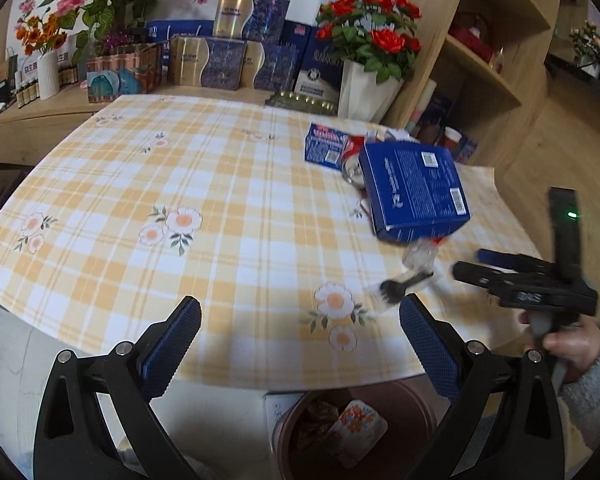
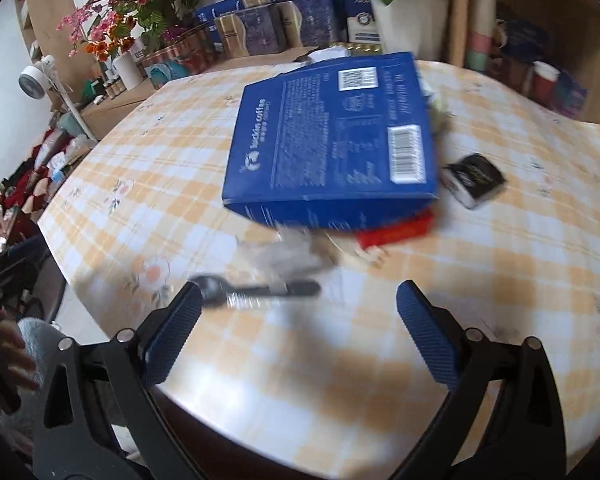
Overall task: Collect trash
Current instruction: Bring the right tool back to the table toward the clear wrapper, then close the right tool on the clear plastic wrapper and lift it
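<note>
A big blue coffee box (image 2: 328,136) sits on the yellow-checked tabletop (image 1: 180,168), printed back face up with white text, a barcode and a QR label. It lies tilted, propped on other litter: a red packet (image 2: 396,232) pokes out from under its near right corner, and a crumpled clear wrapper (image 2: 288,256) lies blurred at its near edge. In the right wrist view its long edges run left to right.

Nearer still lies a black plastic spoon (image 2: 256,292), long axis also left to right, bowl pointing left toward the tongs' left finger. A small black-and-white packet (image 2: 474,180) rests just right of the box. Farther off, seen from the left wrist, a smaller blue carton (image 1: 326,148) and a can (image 1: 354,168) sit behind the box.

The right tongs (image 2: 298,326) are spread wide, holding nothing, above the tabletop near the spoon. The left tongs (image 1: 300,340) are likewise spread and empty at the near edge, over a brown bin (image 1: 404,404) on the floor that has wrappers in it.
</note>
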{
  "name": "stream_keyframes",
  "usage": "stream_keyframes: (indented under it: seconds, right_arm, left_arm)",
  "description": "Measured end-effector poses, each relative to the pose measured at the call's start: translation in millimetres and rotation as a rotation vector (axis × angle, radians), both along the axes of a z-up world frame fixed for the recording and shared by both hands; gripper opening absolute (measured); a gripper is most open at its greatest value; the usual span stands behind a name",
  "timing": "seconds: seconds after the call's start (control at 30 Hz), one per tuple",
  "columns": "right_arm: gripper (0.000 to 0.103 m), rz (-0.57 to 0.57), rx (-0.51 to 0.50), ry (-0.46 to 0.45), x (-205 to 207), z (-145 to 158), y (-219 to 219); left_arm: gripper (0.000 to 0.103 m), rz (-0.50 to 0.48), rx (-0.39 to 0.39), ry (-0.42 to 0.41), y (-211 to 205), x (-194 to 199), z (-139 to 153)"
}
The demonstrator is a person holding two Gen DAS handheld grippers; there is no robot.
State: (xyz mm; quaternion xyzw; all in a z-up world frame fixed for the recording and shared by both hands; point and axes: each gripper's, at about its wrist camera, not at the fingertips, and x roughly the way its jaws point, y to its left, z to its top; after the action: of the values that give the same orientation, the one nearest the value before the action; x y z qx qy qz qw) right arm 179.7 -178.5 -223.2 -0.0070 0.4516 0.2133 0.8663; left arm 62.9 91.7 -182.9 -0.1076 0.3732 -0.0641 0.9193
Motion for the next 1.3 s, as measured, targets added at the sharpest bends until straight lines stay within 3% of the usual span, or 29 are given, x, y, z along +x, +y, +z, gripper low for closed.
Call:
stream_keyframes:
  seconds: [0.2,0.37,0.4,0.5,0.57,0.63,0.8,0.9,1.0,1.13,1.3]
  right_arm:
    - [0.077,0.051,-0.042,0.035,28.0,-15.1,22.2]
    - [0.064,0.063,-0.062,0.071,33.8,-27.2,29.0]
    - [0.057,0.060,-0.044,0.070,32.0,-25.3,27.7]
    - [0.052,0.066,-0.005,0.023,20.6,-11.7,25.9]
    - [0.042,0.071,0.005,-0.006,10.7,-2.0,24.3]
    - [0.042,0.056,0.031,-0.028,2.0,6.9,17.9]
    - [0.041,-0.004,0.114,-0.064,-18.5,25.8,-11.3]
    - [0.041,-0.035,0.140,-0.077,-30.5,33.3,-28.7]
    - [0.041,-0.056,0.138,-0.087,-43.6,38.7,-44.5]
    - [0.041,-0.087,0.139,-0.091,-58.8,42.2,-62.0]
    - [0.041,-0.130,0.150,-0.095,-71.7,43.1,-82.0]
  left_arm:
    - [0.097,-0.030,0.020,-0.017,0.8,2.3,-2.0]
    - [0.097,-0.061,-0.075,0.020,5.1,4.4,-7.5]
    - [0.097,-0.056,-0.075,0.031,4.6,5.1,-7.5]
    - [0.097,-0.042,-0.061,0.059,2.7,6.9,-9.0]
    - [0.097,-0.026,-0.028,0.061,0.3,6.9,-9.2]
    - [0.097,-0.024,0.028,0.068,-5.9,9.0,-9.3]
    - [0.096,-0.202,0.099,0.040,-37.3,17.3,-6.6]
    - [0.090,-0.330,0.149,0.028,-65.3,29.7,-8.0]
    - [0.082,-0.456,0.252,0.017,-97.8,53.5,-17.2]
    - [0.061,-0.562,0.242,0.071,-122.2,89.6,-31.9]
    - [0.059,-0.633,0.258,0.107,-142.6,114.1,-44.3]
